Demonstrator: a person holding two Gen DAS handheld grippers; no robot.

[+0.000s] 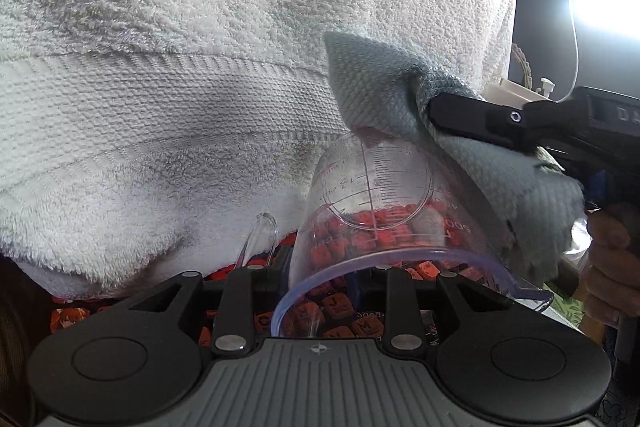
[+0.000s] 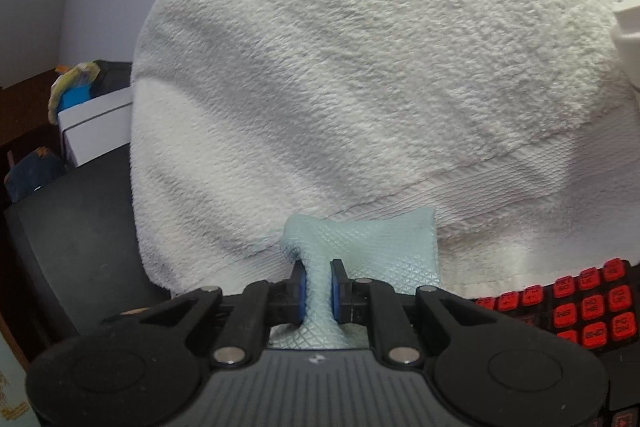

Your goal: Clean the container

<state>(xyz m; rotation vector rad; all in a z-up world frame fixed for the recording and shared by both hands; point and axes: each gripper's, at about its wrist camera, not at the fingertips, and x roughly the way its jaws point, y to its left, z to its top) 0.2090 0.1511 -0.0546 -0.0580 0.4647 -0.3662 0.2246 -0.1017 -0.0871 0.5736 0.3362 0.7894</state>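
White towelling [image 1: 200, 47] fills the background; left gripper [image 1: 320, 291] holds a clear measuring jug [image 1: 372, 211] by its rim; right gripper [image 2: 318, 285] pinches a pale green cloth [image 2: 360, 247] against the jug's base.

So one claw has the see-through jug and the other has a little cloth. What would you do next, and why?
Probably push the blue-green cloth into the measuring cup's open mouth and wipe the inside. The right claw is shut on the cloth, which in the left wrist view lies only against the cup's outer side and base. The left claw holds the cup tipped, its rim facing the camera.
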